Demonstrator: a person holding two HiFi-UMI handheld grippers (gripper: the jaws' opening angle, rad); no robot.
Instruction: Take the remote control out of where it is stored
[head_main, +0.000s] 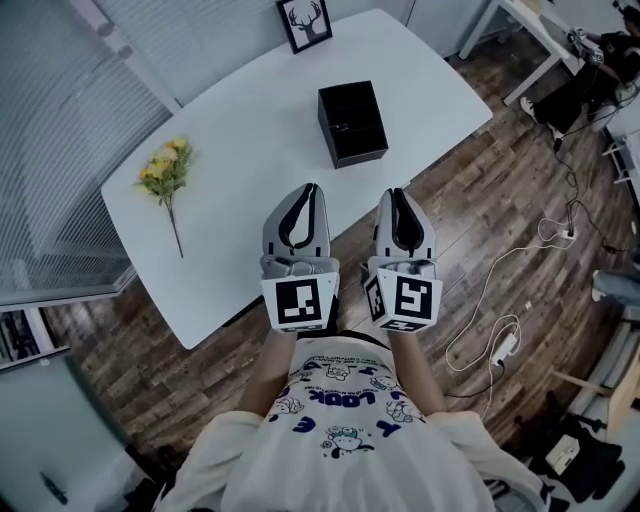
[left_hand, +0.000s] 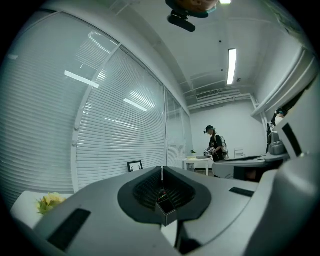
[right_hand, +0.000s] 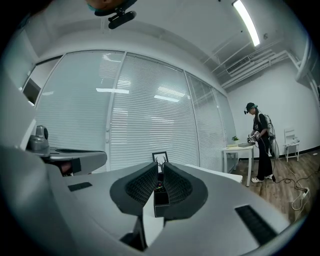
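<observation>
Held left gripper (head_main: 311, 188) and right gripper (head_main: 394, 192) side by side at the table (head_main: 250, 150)'s near edge, both closed on nothing. Left bare white surface ahead, right up to the black box (head_main: 352, 122); remote control unseen.

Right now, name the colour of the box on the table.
Black box; head view shows it best.

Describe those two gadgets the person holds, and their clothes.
The left gripper and right gripper have pale grey shells tapering into two curved jaws lined with black ribbed pads. Each carries a white cube with black square markers at its rear. No cables show. The person wears a white T-shirt with blue cartoon prints.
</observation>
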